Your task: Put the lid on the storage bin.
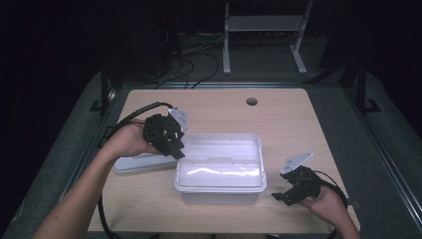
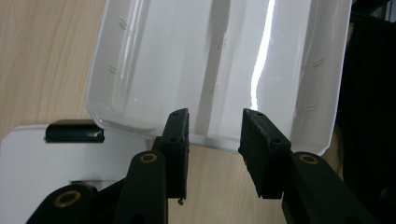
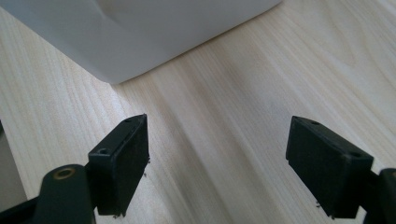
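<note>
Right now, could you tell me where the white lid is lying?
In the high view, the lid lies flat on the table's left side, beside the box, under the left tongs.

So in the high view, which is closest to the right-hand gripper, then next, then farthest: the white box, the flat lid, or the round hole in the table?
From the right gripper:
1. White box, just to its left, at the table's middle.
2. Flat lid, beyond the box on the left, under the left hand.
3. Round hole, near the table's far edge.

The box (image 1: 219,169) sits mid-tabletop (image 1: 288,124); its lid (image 1: 134,163) lies just left; the left tool (image 1: 171,144) hovers between them; the right tool (image 1: 286,191) is right of the box.
</note>
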Demonstrator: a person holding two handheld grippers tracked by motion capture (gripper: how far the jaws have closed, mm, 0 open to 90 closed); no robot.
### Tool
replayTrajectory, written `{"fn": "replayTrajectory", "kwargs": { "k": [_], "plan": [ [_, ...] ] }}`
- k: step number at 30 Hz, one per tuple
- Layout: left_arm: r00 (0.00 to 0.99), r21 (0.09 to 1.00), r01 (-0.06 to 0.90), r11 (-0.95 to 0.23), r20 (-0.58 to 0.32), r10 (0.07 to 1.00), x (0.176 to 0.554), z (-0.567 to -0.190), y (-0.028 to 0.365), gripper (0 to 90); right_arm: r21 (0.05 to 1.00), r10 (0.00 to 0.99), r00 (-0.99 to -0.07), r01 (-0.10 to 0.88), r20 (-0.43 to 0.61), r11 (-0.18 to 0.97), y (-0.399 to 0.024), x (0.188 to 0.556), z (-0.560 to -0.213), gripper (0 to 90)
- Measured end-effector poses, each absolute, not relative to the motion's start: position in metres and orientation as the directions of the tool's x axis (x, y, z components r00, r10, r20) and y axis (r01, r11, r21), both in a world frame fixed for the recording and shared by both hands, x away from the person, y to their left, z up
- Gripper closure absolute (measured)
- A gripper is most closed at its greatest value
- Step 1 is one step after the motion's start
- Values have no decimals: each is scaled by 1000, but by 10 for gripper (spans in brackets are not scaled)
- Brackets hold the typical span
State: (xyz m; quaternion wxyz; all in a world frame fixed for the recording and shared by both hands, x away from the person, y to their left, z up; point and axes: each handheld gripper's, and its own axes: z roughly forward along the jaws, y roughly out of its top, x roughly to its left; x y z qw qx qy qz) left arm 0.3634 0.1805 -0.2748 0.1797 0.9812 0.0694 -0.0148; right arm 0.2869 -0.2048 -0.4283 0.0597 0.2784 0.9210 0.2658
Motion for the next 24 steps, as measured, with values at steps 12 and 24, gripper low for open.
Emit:
{"fn": "replayTrajectory", "kwargs": {
  "k": [12,24],
  "plan": [
    [984,370,175,-912,-51,168,362,-279,205,608,524,545,-838,481,40,703,-205,287,-429,208],
    [978,382,209,-900,-62,201,361,-284,224,592,521,546,-837,483,39,704,-205,288,-430,208]
  ]
}}
